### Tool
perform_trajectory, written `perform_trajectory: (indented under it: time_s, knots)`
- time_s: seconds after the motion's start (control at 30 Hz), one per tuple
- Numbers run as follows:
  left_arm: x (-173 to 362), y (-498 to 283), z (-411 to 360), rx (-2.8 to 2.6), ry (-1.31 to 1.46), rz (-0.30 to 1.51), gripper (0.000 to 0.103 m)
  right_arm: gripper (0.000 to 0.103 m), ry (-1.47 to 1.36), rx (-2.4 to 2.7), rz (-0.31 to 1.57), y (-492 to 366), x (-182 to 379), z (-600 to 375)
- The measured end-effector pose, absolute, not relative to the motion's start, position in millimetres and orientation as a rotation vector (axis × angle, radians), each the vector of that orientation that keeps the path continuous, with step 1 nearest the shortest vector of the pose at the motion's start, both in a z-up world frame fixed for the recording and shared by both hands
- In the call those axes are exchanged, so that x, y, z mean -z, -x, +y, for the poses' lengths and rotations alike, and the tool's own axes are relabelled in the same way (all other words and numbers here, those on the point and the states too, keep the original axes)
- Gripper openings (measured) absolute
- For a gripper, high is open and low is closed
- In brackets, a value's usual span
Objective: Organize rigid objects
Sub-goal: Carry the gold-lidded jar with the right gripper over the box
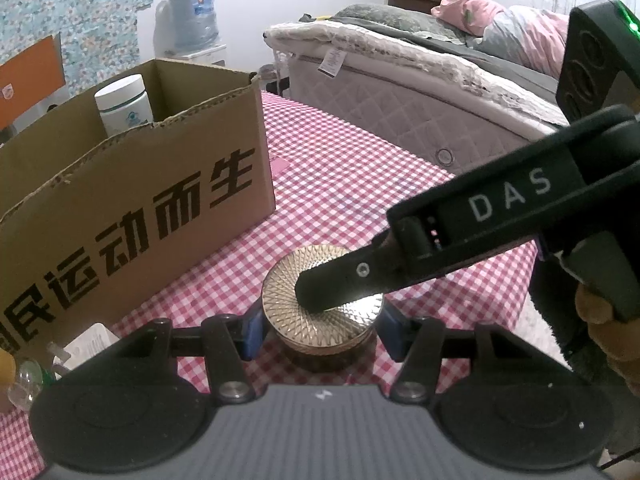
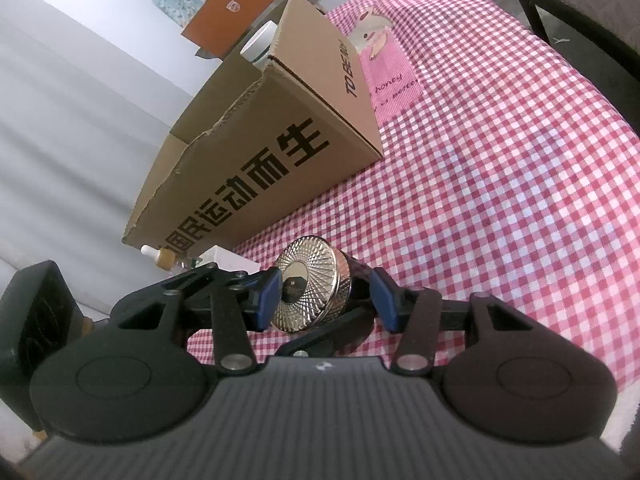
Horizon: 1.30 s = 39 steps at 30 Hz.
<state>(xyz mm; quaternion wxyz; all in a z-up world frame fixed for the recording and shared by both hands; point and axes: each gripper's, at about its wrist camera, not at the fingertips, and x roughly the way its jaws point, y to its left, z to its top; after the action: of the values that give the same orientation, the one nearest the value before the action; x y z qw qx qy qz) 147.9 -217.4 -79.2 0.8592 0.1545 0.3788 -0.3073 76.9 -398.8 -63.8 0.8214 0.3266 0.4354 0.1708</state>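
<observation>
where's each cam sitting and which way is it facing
Left wrist: on the left tool, angled down at the gold jar on the checked table; shows the right tool and a hand.
Right wrist: on the right tool, angled down along the table; shows its own blue pads.
Shared: jar, cardboard box, white bottle.

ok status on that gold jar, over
Left gripper pads on sides of round gold patterned-lid jar. Right gripper clamps it lid to base. Open brown cardboard box alongside, nothing in the way.

Glossy faceted metal jar lid [image 1: 320, 300], matt cardboard box [image 1: 132, 200]
</observation>
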Motion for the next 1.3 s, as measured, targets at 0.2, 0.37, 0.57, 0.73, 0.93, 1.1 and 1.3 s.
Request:
perform_trajectory:
  time_s: [0.2, 0.37, 0.57, 0.73, 0.93, 1.1, 1.3]
  knots:
    - [76.9, -145.5, -215.0, 0.638, -0.317, 0.789, 0.057, 0.047, -0.7, -0.368, 0.927, -76.9, 62.3, -398.8]
    - [67.7, -140.7, -212.8, 0.633, -0.314, 0.764, 0.057, 0.047, -0.682, -0.374, 0.911, -75.2, 52.3, -396.7]
    - [41.1, -132.7, -205.1, 0.612, -0.303, 0.698, 0.057, 0.047, -0.644, -0.395, 0.856, -72.9, 24.6, -389.7]
    - [-0.6, -133.3, -190.8, 0.571, -0.291, 0.611, 0.057, 0.047, -0.591, -0.449, 0.785, -81.6, -14.5, -379.0]
    - [-56.0, -155.3, -170.4, 0.483, -0.278, 0.566, 0.057, 0.048, -0.493, -0.547, 0.709, -118.7, -71.1, -353.6]
    - [-80.2, -199.0, -151.9, 0.43, -0.225, 0.622, 0.057, 0.051, -0.404, -0.618, 0.703, -169.2, -101.5, -328.0]
    - [-59.7, -276.7, -127.6, 0.432, -0.108, 0.843, 0.057, 0.051, -0.405, -0.624, 0.861, -253.3, -86.6, -308.9]
